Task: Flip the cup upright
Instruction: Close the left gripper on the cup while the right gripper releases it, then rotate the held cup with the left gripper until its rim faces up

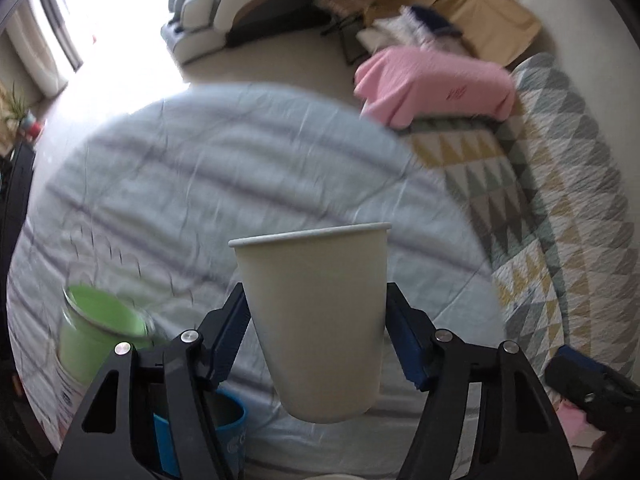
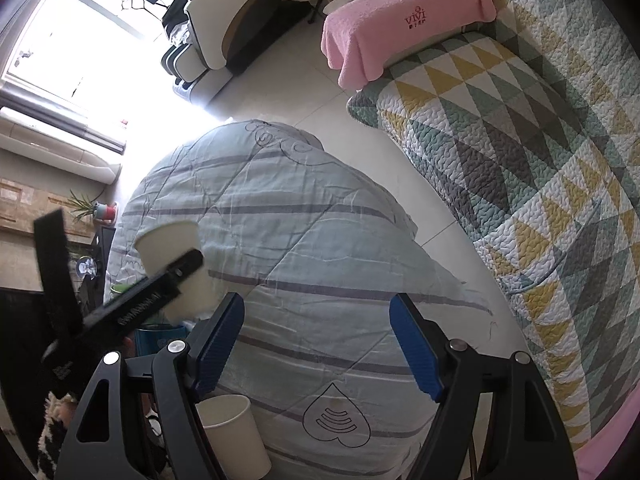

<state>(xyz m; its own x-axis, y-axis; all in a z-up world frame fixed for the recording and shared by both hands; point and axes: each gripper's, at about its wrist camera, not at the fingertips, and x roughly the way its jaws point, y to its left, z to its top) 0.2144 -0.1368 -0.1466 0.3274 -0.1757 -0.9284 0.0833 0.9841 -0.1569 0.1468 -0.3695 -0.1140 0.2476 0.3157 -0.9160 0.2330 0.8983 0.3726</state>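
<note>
Paper cup [image 1: 316, 320] sits rim-up, clamped at mid-wall by the left gripper [image 1: 316, 336], held clear above the striped quilt [image 1: 240, 184] near its left edge, likely for setting down. Right gripper [image 2: 316, 344] hangs wide and empty, beside 1 upright cup [image 2: 236, 436].
</note>
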